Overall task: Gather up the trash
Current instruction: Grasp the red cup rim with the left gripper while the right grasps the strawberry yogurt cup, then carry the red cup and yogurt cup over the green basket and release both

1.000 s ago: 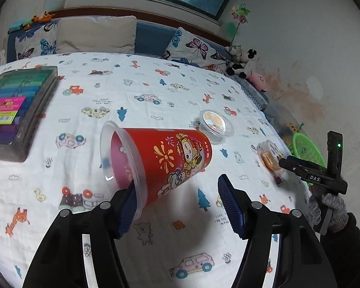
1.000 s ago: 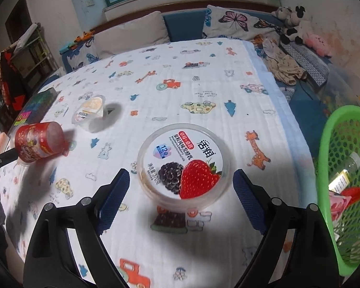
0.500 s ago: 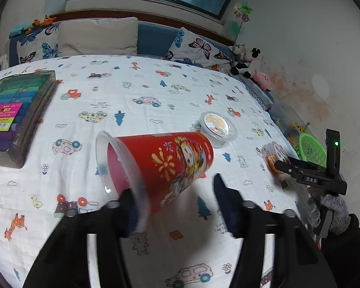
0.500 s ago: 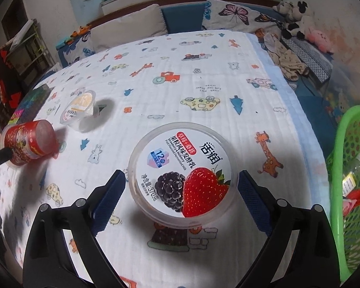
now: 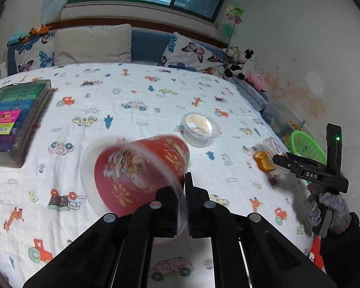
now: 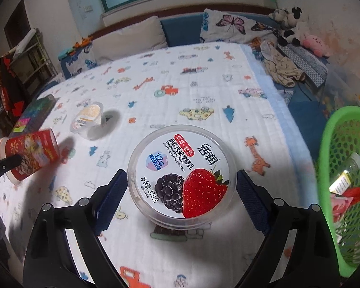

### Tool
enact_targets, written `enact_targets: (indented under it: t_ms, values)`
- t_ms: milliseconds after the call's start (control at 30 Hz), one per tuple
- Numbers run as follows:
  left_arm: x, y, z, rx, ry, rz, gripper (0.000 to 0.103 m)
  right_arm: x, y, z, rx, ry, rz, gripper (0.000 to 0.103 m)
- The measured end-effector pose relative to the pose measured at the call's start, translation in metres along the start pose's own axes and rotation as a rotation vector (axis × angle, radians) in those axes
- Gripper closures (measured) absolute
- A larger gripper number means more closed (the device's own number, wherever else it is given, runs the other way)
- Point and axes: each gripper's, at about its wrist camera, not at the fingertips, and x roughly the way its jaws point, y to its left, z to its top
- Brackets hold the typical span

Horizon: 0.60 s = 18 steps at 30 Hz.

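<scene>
My left gripper [image 5: 183, 206] is shut on the rim of a red printed cup [image 5: 136, 175], which is tipped on its side and motion-blurred; the cup also shows in the right wrist view [image 6: 31, 153]. My right gripper [image 6: 180, 196] is open, its fingers on either side of a round yogurt tub [image 6: 181, 170] with a strawberry and mulberry lid that sits on the bed cover. The tub shows small in the left wrist view [image 5: 273, 147]. A small clear pudding cup [image 5: 199, 126] stands beyond the red cup and also shows in the right wrist view [image 6: 87, 117].
A green mesh basket [image 6: 328, 148] holding a bottle and wrappers stands off the bed's right edge. A box of coloured markers [image 5: 9, 117] lies at the left. Pillows [image 5: 93, 44] and soft toys [image 5: 240, 63] line the far side.
My left gripper has closed on the red cup's rim, and the cup has tilted and turned. My right gripper has moved closer around the yogurt tub, still open.
</scene>
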Motion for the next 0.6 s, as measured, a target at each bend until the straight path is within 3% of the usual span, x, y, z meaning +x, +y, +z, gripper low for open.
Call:
enact_targets:
  t_ms: [267,600]
  values:
    - [-0.029,-0.02,0.003,0.002,-0.045,-0.031,0.097,-0.042,-0.022,0.0,0.025,-0.062,-0.012,0.013]
    - [-0.036,-0.085,0.018,0.084,-0.073,-0.158,0.097,-0.083,-0.094,-0.019,0.126,-0.088,-0.146,0.013]
